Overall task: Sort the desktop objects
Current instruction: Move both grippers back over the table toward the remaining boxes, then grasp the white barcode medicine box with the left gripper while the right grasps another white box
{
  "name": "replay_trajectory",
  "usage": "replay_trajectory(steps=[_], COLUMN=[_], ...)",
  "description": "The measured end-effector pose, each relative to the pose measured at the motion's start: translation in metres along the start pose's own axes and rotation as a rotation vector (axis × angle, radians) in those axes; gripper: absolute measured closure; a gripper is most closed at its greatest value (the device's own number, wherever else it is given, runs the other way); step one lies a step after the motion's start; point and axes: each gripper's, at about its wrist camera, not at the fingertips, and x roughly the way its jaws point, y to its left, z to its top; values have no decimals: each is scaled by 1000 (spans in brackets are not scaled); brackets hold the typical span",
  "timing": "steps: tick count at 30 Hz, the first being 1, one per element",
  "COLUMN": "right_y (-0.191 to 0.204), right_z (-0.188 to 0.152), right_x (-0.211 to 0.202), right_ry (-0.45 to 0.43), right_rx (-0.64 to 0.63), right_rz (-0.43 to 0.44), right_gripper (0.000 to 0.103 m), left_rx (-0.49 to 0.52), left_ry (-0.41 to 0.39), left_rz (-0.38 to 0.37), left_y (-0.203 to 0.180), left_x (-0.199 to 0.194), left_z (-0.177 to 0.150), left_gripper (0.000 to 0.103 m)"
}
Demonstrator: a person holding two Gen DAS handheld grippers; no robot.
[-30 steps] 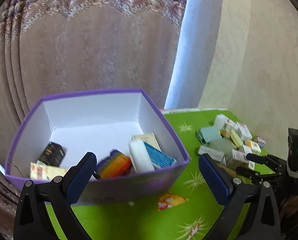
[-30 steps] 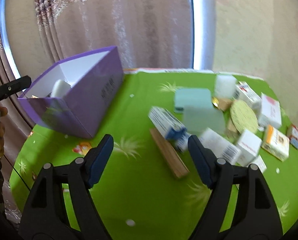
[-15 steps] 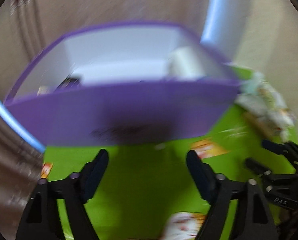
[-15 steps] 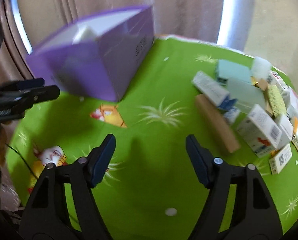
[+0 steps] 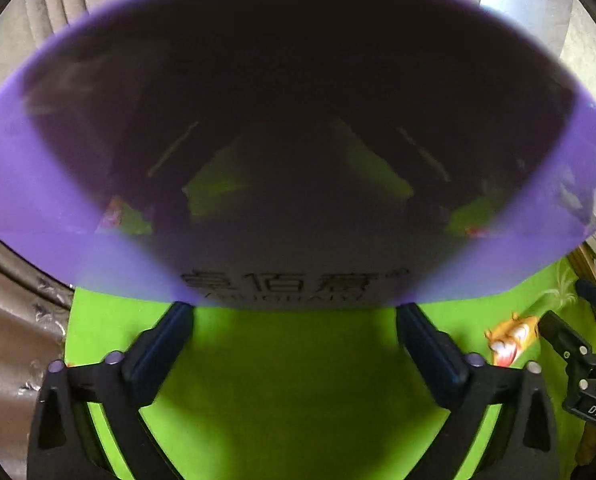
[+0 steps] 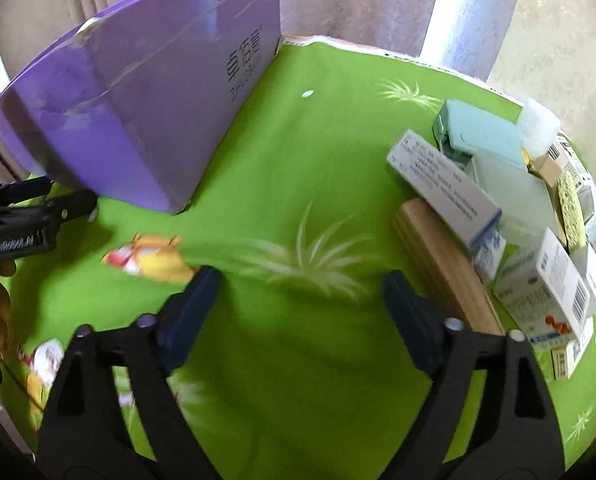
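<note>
The purple box [image 6: 138, 120] stands at the cloth's far left; the clutter of small cartons [image 6: 538, 248] lies well apart, at the right. Both jaws are opening with nothing between them — left gripper [image 5: 294, 316] nearly against the box wall (print blurred), right gripper [image 6: 298, 284] over bare green tablecloth [image 6: 318, 160]. The box could be nudged by the left fingertips.

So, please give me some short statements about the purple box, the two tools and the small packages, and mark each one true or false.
1. The purple box stands on a green cloth. True.
2. The right tool grips a package. False: its jaws are opening, with nothing between them.
3. The pile of small packages lies right of the purple box in the right wrist view. True.
4. The wooden block is inside the box. False: it lies on the cloth beside the pile.
5. The left tool points at the box's side wall. True.
</note>
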Motion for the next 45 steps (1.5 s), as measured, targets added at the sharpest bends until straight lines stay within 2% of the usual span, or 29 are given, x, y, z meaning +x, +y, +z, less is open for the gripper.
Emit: replay_trajectory(steps=[4,8,13,16,21,23,28,29,32,35,40,43,45], right_y=[2,4,9,-2,-45,-73,-113,-119,-132,-141,-141,-143,-142], right_z=[4,-4,-13,-26,-47,-54,-55,-54,-50,-46,-32,-25,-20], right_x=[4,-6,-37,-58,-90,-97,-98,-99,-97,-93,-88,-77,-68], right_ry=[-28,-55,-113,-126,-175,-191,-209,-214,-229,-232,-261,-230,-204], right_rx=[17,21,-28,-27,85,160,201,197,157,100,-64,-128,-173], right_rz=[-3,26,37,52,-4,-38,-109,-112,-104,-90,-71,-48,-34], right_gripper=[6,7,7,7,7,7,7,7,8,11,12,12,16], left_rx=[3,-1,29,47,175,243,396,433,567,630,643,657,664], left_ry=[-11,-17,-34,-62,-138,-164,-138,-140,-155,-123,-92,-67,-48], left_rz=[4,10,0,-21,-127,-202,-386,-393,-423,-469,-458,-456,-457], left_y=[0,1,-9,-19,-58,-79,-160,-180,-221,-240,-248,-255,-259], left_x=[8,8,-14,-30,-54,-61,-70,-78,-66,-56,-37,-26,-20], left_z=[9,7,-3,-6,-3,1,1,3,11,19,36,41,44], left_gripper=[0,3,3,3,3,3,3,3,2,2,2,2,2])
